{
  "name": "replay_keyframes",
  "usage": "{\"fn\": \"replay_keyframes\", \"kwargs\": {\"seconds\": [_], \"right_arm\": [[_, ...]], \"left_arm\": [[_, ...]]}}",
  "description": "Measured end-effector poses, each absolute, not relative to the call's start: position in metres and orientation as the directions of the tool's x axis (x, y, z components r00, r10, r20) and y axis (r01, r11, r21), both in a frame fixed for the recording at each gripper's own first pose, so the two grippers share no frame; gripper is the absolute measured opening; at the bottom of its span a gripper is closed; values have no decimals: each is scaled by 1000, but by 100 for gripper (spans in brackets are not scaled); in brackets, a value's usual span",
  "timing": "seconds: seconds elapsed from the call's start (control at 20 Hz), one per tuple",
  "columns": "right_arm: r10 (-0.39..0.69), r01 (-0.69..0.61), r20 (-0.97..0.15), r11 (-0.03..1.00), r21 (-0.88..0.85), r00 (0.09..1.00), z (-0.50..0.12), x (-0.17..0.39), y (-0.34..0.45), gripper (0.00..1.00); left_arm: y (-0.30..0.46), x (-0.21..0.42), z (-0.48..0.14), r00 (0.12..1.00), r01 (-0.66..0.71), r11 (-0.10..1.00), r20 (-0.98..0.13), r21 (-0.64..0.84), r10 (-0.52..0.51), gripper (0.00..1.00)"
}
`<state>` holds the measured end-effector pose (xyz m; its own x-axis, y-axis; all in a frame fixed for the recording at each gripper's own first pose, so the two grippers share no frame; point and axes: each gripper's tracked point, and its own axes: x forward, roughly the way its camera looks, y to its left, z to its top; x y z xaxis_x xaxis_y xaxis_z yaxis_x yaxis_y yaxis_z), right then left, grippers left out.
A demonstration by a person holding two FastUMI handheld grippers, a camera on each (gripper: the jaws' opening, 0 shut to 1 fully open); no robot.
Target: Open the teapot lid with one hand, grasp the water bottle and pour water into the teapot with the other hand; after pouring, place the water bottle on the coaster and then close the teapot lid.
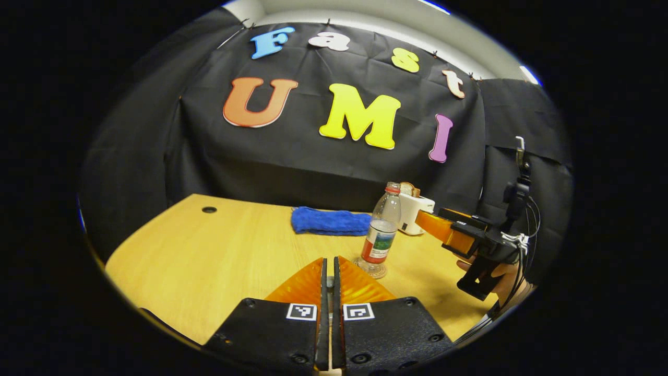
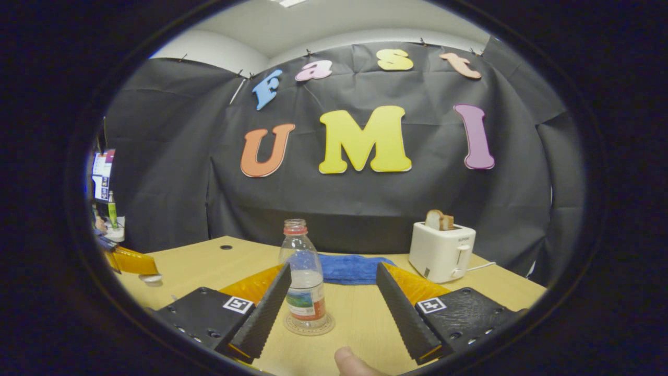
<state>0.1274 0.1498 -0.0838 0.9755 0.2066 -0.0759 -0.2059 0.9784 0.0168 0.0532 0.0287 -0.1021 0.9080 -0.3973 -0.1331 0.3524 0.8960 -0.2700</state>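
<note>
Wooden table [image 2: 209, 261] with the bottle [image 2: 304, 277] standing upright on a round coaster [image 2: 309, 326], red cap on, some water inside. In the right gripper view, the right gripper [image 2: 330, 305] is spread wide open, fingers on either side of the bottle but not touching it; the bottle sits a bit closer to the finger on the view's left. A thumb tip [image 2: 348, 363] pokes in at the bottom edge. Behind the bottle there's a blue cloth [image 2: 350, 268], and off to the side a white toaster [image 2: 441, 250] with bread [image 2: 438, 220] sticking out. In the left gripper view, the left gripper [image 1: 329, 271] has its fingers pressed together with just a thin slit between them, nothing held. The bottle is farther off there, with the right gripper and the hand [image 1: 503, 279] holding it just beside.
</note>
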Motion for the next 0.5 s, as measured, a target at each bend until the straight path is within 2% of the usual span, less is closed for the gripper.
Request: {"fn": "replay_keyframes", "kwargs": {"seconds": [0.2, 0.5], "right_arm": [[207, -205, -61, 978, 38, 976, -87, 113, 137, 98], [237, -237, -5, 971, 37, 971, -78, 96, 135, 98]], "left_arm": [[19, 62, -120, 884, 365, 852, -146, -376, -443, 5], [18, 77, -137, 895, 312, 858, -178, -408, -410, 5]]}}
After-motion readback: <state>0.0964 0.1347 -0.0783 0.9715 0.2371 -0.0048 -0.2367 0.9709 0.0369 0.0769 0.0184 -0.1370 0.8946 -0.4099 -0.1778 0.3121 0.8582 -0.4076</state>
